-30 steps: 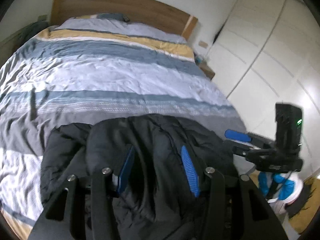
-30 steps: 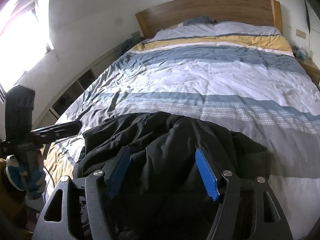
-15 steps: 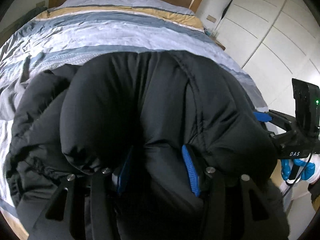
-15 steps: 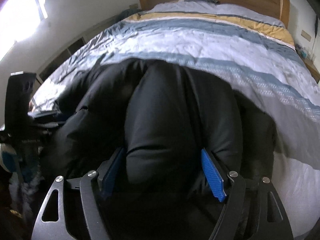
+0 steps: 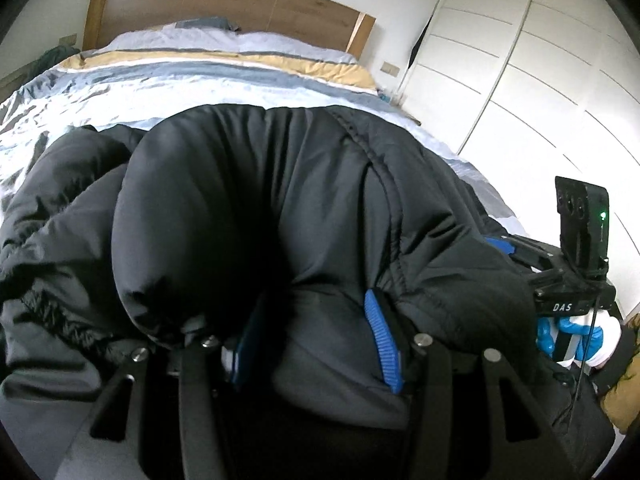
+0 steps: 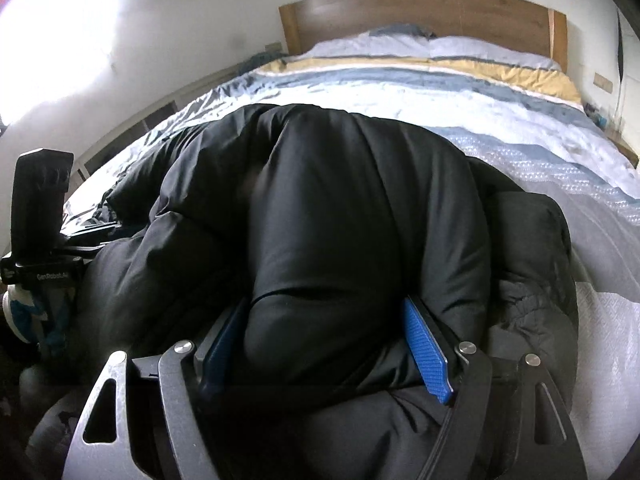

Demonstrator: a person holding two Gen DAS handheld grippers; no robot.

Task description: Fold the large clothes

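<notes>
Lying bunched at the foot of the bed (image 5: 168, 92) is a black padded jacket (image 5: 248, 208), resting on the striped duvet (image 6: 460, 116), with the wooden headboard (image 5: 224, 8) beyond it.

The left gripper (image 5: 310, 338) is clamping a thick puffy fold of the jacket: the fabric is bulging up between its two blue pads (image 5: 382, 342) and pressing against both of them. The near edge of the jacket is draping over the gripper's frame.

The right gripper (image 6: 326, 354) is doing likewise on another fold, the padding swelling out above its blue pads (image 6: 424, 354) and filling the gap between them. Both grips are sitting along the jacket's near edge, side by side.

In the left view the right gripper is showing at the right margin, held by a blue-and-white gloved hand (image 5: 568, 336), near the white wardrobe doors (image 5: 520, 80). In the right view the left gripper is showing at the left margin, with its gloved hand (image 6: 28, 312) below it, just beside the jacket.
</notes>
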